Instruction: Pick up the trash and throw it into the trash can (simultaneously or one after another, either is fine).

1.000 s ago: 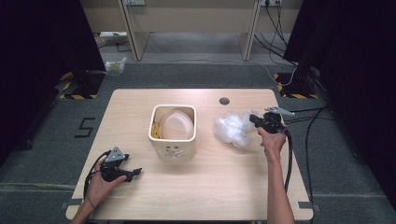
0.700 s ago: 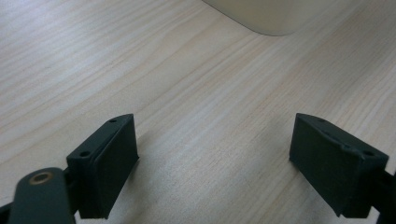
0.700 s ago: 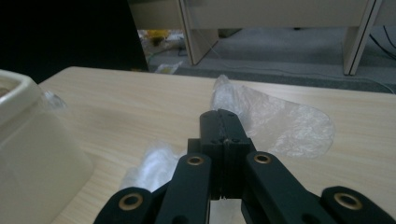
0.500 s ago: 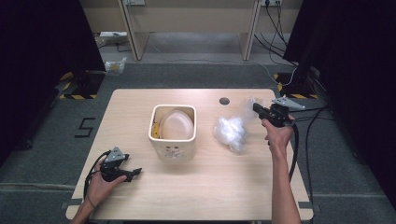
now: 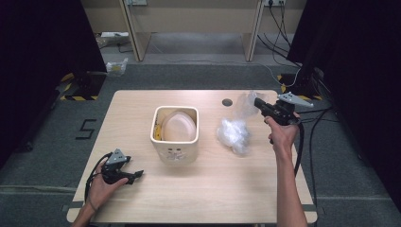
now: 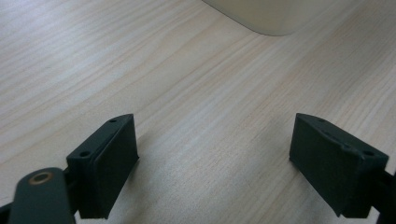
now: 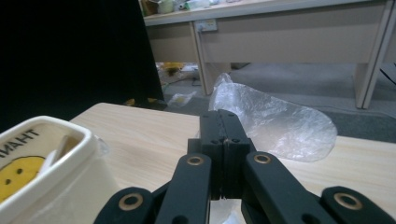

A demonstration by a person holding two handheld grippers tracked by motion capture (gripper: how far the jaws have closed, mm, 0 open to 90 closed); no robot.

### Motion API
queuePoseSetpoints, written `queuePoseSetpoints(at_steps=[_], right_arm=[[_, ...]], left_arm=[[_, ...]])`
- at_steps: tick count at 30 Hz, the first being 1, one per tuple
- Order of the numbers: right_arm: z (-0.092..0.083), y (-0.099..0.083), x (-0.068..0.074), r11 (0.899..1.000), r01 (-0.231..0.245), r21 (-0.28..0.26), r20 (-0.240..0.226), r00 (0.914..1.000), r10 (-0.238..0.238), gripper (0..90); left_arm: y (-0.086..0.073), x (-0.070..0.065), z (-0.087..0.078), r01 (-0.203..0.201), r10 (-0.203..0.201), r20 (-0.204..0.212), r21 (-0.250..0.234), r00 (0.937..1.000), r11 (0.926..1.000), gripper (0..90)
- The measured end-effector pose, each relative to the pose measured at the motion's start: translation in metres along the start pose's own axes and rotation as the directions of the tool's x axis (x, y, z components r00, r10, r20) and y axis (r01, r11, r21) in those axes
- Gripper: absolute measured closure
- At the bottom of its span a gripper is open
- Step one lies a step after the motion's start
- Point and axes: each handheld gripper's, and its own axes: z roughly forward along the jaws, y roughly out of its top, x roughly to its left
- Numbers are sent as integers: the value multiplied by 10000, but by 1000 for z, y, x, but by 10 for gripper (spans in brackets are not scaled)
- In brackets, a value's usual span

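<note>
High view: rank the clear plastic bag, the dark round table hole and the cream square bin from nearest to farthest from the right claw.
1. Clear crinkled plastic bag, pinched in the right claw, hanging toward the person.
2. Dark round table hole, just left.
3. Cream square plastic bin, table centre, farthest.

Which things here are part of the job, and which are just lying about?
In the job, as far as I can judge:
- right gripper, shut on a plastic bag
- crumpled plastic on the table
- bin, with a bag inside

Lying about:
- left gripper, open, resting on the table
- litter on the floor
- cables behind the table
</note>
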Motion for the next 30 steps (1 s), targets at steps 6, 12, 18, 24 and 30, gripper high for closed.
queuePoseSetpoints(at_steps=[6, 12, 18, 24, 30], right_arm=[[-1, 13, 15, 9996, 197, -220, -402, 9990, -206, 900], [-1, 27, 27, 9985, 356, -409, -711, 9967, -384, 900], [-1, 37, 42, 9974, 368, -617, -1155, 9923, -438, 900], [0, 44, 50, 9963, 444, -742, -1489, 9873, -551, 900], [4, 49, 69, 9953, 486, -837, -2098, 9756, -653, 900]], left_arm=[[0, 0, 0, 3, -3, 0, -3, 10000, 10000, 142], [0, 0, 0, 2, -2, 5, 6, 10000, 10000, 142], [0, 0, 0, 4, -4, 0, 3, 10000, 10000, 142], [0, 0, 0, 5, -5, 1, 1, 10000, 10000, 142], [0, 0, 0, 1, -1, 1, 4, 10000, 10000, 142]])
